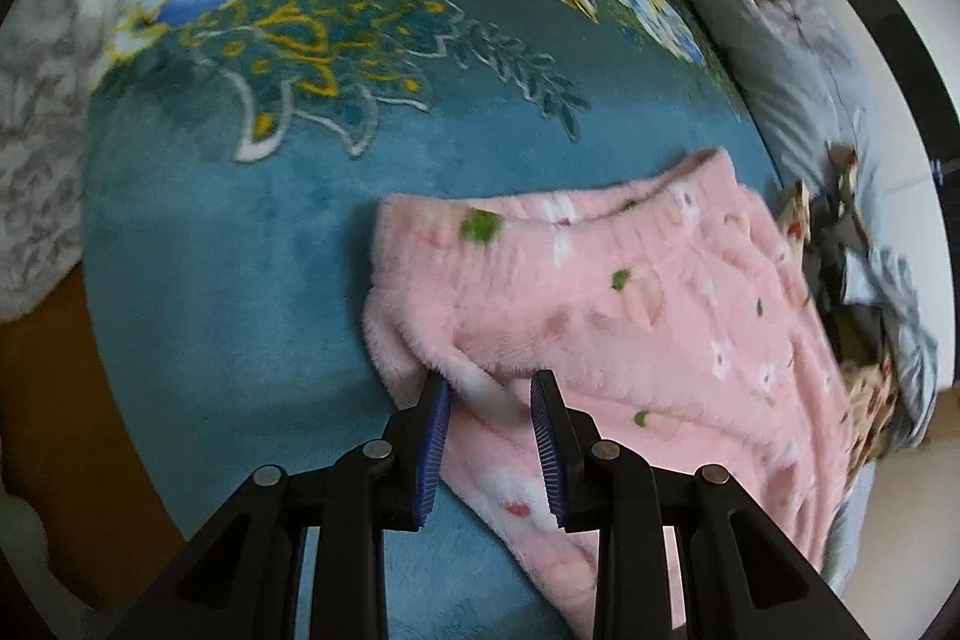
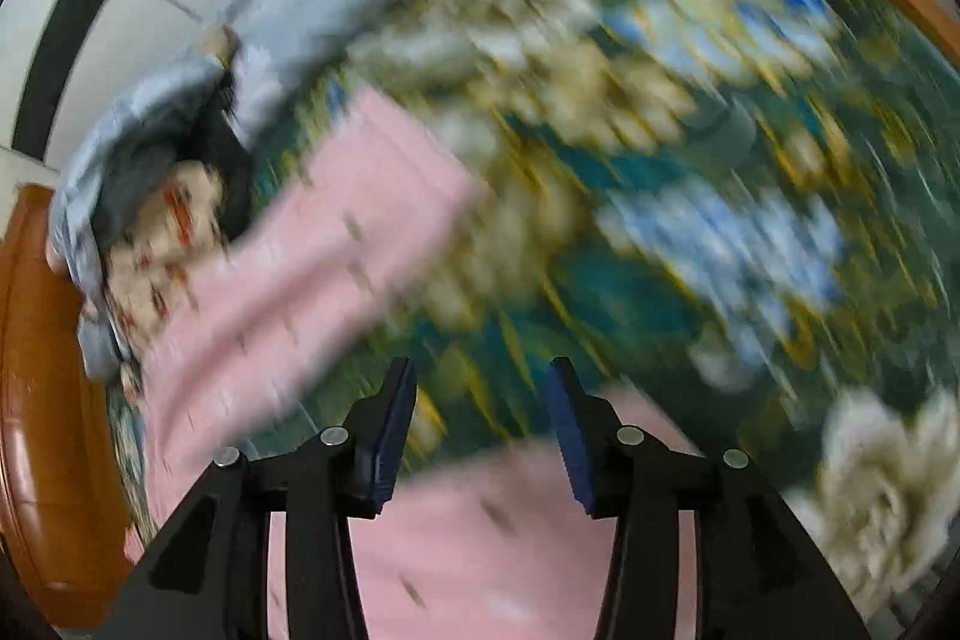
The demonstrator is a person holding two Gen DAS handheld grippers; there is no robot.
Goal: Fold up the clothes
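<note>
No readable text, labels, brands, numbers or signs in either view

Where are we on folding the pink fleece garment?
Done: the pink fleece garment looks folded over once on the teal blanket. In hand: the left gripper has fabric between its jaws; the right gripper is open and empty. Left: more folds.

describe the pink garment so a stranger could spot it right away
Find the big teal plush blanket with blue and gold flowers. On its plain part lies the fluffy pink fleece garment, dotted with small white flowers and green spots, unlike the grey bedding beside it.
</note>
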